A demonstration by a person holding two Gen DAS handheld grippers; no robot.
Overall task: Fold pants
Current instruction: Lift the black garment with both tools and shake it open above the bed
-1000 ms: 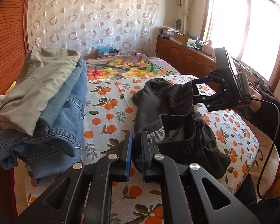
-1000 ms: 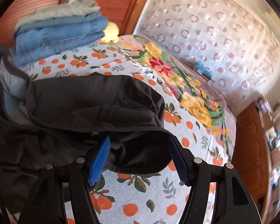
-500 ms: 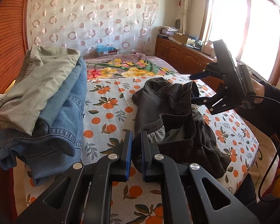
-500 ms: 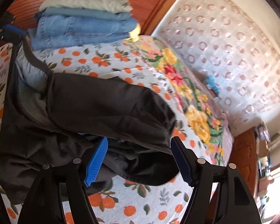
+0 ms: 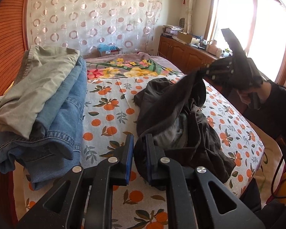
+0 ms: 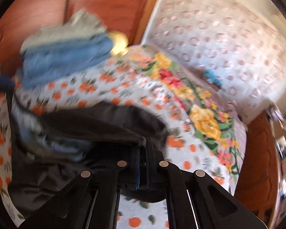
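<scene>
The dark pants (image 5: 181, 118) lie crumpled toward the bed's (image 5: 108, 103) right edge. The right gripper (image 6: 143, 148) is clamped on their hem; the left gripper (image 5: 139, 152) is opening, fabric between its fingers. Both edges should be lifted evenly and pulled taut.

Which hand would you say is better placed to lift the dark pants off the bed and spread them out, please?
Probably the right gripper: its fingers are shut on an edge of the dark pants, already raised. The left gripper is low over the bed, its jaws opening.
</scene>
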